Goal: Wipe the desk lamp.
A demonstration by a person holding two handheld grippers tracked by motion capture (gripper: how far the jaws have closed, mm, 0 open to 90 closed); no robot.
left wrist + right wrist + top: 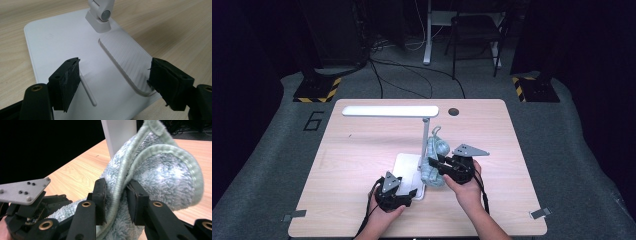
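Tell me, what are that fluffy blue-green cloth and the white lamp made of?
The cloth looks like soft microfibre or terry: fuzzy pile with a stitched hem. The desk lamp base appears to be smooth matte white plastic, with a ribbed inset panel; its post could be plastic or painted metal. The table shows a pale wood-grain surface, possibly laminate.

Count on the counter point(362, 150): one white desk lamp point(424, 135), one light-blue fluffy cloth point(434, 160). Two hand-held grippers present: left gripper point(412, 192) and right gripper point(438, 162). One chair point(474, 30) behind.

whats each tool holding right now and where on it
The right tool is clamped on a fold of the light blue towel, near its hemmed edge. The left tool is open over the lamp base, holding nothing.
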